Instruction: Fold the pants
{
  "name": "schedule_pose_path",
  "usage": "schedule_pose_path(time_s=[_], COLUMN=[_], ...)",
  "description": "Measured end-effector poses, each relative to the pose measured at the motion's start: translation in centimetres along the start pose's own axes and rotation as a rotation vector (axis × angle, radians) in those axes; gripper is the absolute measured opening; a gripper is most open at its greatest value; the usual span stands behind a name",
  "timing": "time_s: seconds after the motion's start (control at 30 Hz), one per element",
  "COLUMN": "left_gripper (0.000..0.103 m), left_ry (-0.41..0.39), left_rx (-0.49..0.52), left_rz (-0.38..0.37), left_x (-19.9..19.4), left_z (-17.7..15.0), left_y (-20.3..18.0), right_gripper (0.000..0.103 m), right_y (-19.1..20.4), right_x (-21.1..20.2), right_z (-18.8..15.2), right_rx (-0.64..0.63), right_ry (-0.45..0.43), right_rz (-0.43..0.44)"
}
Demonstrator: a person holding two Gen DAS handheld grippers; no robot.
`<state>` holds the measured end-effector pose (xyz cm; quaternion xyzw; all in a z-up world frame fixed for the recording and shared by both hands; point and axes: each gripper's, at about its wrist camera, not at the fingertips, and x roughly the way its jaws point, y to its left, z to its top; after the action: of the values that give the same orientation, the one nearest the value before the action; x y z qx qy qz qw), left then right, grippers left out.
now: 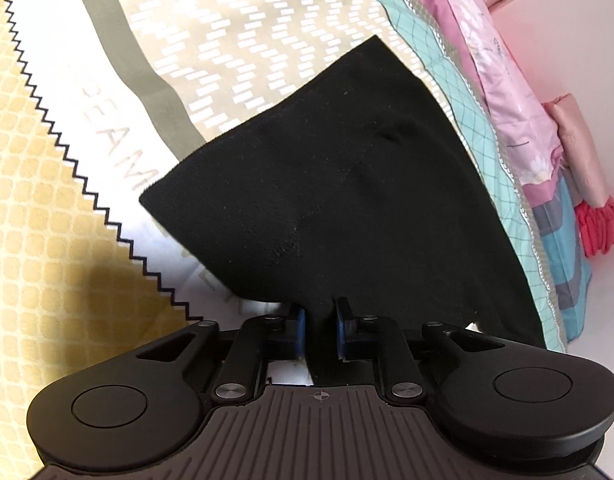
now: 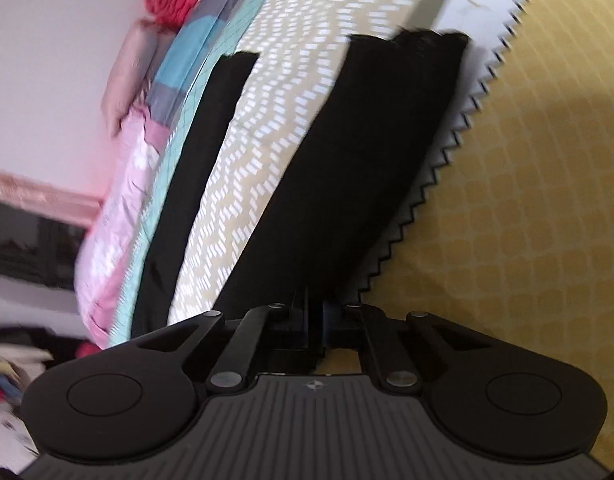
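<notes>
Left gripper (image 1: 320,322): jaws clamped on black cloth of the pants (image 1: 339,200), a bunched edge pinched between the blue pads (image 1: 301,328). Cloth fans out fwd from the jaws as a wide flat panel w/ a squared far corner, a few small creases near the middle. It lies over the bedspread (image 1: 235,52): beige zigzag-dash print under it, white band w/ faint lettering at its left corner, olive stripe beyond that.

Right gripper (image 2: 316,318): jaws nearly together on the pants (image 2: 359,184), black cloth runs straight into the gap. From there one wide leg stretches away to a hem at the far end, hem edge blurred. Second leg (image 2: 195,184) is a narrower black strip to the left, apart from the first, beige print showing between the two. That strip lies along the teal checked border (image 2: 175,148) of the bed.

Further out, left wrist view: yellow tile-pattern patch (image 1: 39,208) w/ black sawtooth line on the left, shadow on it near the gripper body. On the right, teal border, then a pink floral quilt (image 1: 503,80), a pink satin roll (image 1: 583,152) and a red pleated thing (image 1: 599,224) against a pale wall.

Right wrist view: same yellow patch on the right of the wide leg, sawtooth line just beside the leg's edge. Pink quilt, satin roll, red thing upper left. Cluttered pile (image 2: 11,368) at lower left, too blurred to ID.
</notes>
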<state>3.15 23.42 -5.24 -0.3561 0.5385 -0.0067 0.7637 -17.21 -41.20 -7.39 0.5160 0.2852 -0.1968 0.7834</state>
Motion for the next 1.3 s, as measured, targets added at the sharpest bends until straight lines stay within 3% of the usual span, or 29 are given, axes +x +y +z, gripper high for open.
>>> schedule_pose_path(time_s=[0.2,0.33,0.57,0.73,0.77,0.83,0.87,0.97,1.0,1.07,1.17,1.23,1.3], left_gripper=[0.076,0.073,0.073,0.076,0.075,0.096,0.1,0.103,0.103,0.103,0.103,0.103,0.103], left_ry=[-0.054,-0.07,-0.032,0.076,0.081,0.089,0.097,0.04,0.011,-0.048,-0.103,-0.118,-0.123], left_rx=[0.058,0.104,0.14,0.114,0.122,0.135,0.132,0.087,0.068,0.046,0.086,0.111,0.127], left_rz=[-0.092,-0.121,-0.091,-0.041,-0.044,-0.061,-0.079,-0.174,-0.196,-0.182,-0.109,-0.081,-0.062], left_x=[-1.7,-1.3,3.7,9.3,9.7,9.9,10.1,8.2,7.3,5.9,4.1,3.2,2.7], left_z=[2.3,4.8,11.0,15.4,15.9,16.6,17.0,17.9,18.2,18.3,17.3,16.0,14.5], left_y=[-3.0,-6.2,-10.4,-12.9,-13.3,-13.8,-14.0,-13.0,-12.5,-11.9,-11.1,-10.4,-9.6], right_gripper=[0.008,0.008,0.008,0.009,0.012,0.021,0.029,0.068,0.073,0.072,0.073,0.075,0.075], right_y=[5.5,8.9,13.2,15.5,15.8,15.9,15.9,15.3,15.3,16.0,19.1,21.5,24.2], right_x=[0.6,2.6,9.9,17.6,18.7,19.9,19.9,18.6,18.0,16.9,15.6,15.7,16.7], right_z=[3.1,6.2,13.0,16.7,17.0,17.5,17.7,18.0,17.8,16.9,12.8,8.8,4.6], right_rx=[-0.099,-0.088,0.002,0.069,0.058,0.052,0.052,0.024,0.0,-0.095,-0.432,-0.646,-0.841], right_ry=[-0.042,-0.063,-0.056,-0.027,-0.019,-0.025,-0.04,-0.125,-0.163,-0.2,-0.237,-0.214,-0.133], right_rz=[0.044,0.073,0.054,-0.014,-0.008,0.022,0.045,0.13,0.111,0.006,-0.054,-0.028,0.046])
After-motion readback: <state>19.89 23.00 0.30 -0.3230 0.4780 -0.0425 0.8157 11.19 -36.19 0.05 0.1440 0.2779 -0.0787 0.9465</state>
